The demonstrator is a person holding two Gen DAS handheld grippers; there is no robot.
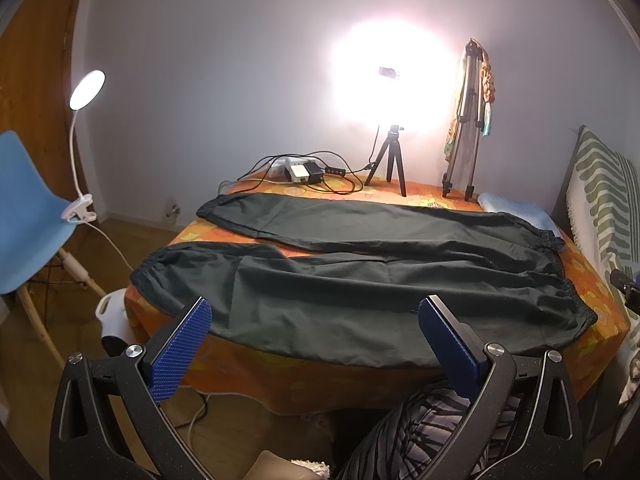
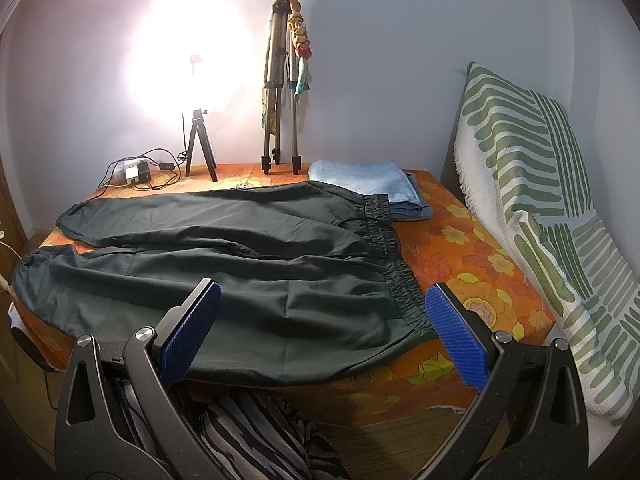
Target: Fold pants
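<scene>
Dark green pants (image 1: 360, 280) lie flat and spread across the orange flowered table (image 1: 600, 304), both legs pointing left and the elastic waistband at the right. They also show in the right wrist view (image 2: 240, 264), with the waistband (image 2: 396, 276) at the right. My left gripper (image 1: 316, 340) is open and empty, held just before the near edge of the pants. My right gripper (image 2: 324, 332) is open and empty, held before the near hem close to the waistband corner.
A bright lamp on a small black tripod (image 1: 388, 160), a power strip with cables (image 1: 300, 172) and a folded silver tripod (image 1: 464, 128) stand at the back. A folded blue towel (image 2: 368, 184) lies behind the waistband. A green-striped cushion (image 2: 540, 200) is at right; a blue chair (image 1: 28, 216) at left.
</scene>
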